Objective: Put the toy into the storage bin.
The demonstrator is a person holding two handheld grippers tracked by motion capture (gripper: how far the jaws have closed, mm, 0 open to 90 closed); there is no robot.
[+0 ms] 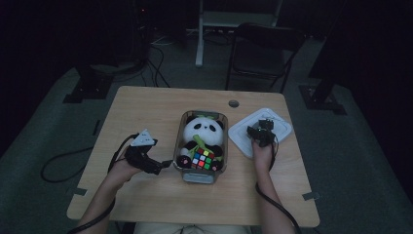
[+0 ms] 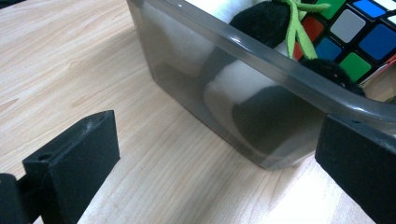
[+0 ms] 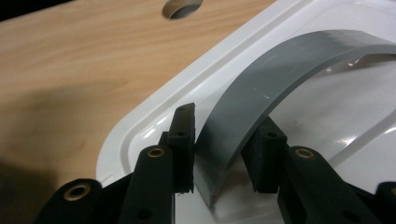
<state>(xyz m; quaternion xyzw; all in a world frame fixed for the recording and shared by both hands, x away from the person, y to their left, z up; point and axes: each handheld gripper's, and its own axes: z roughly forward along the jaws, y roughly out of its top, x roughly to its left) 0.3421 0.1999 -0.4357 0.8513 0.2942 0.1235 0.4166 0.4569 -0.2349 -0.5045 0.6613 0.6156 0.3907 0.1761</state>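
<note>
Two toys are already sitting in the container [image 1: 203,173], while the right gripper [image 3: 224,154] is pinching the white lid's [image 3: 154,112] grey handle [image 3: 252,116] on the worktop [image 1: 146,107], lid not yet fitted, left gripper's [image 2: 210,168] fingers spread beside the container wall.

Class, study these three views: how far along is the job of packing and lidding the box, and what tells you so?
Done: the panda and the puzzle cube lie in the grey box. In hand: the right gripper has its jaws around the grey handle of the white lid, which lies on the table beside the box. The left gripper stands open at the box's wall. Left: the lid is not yet on the box.
</note>
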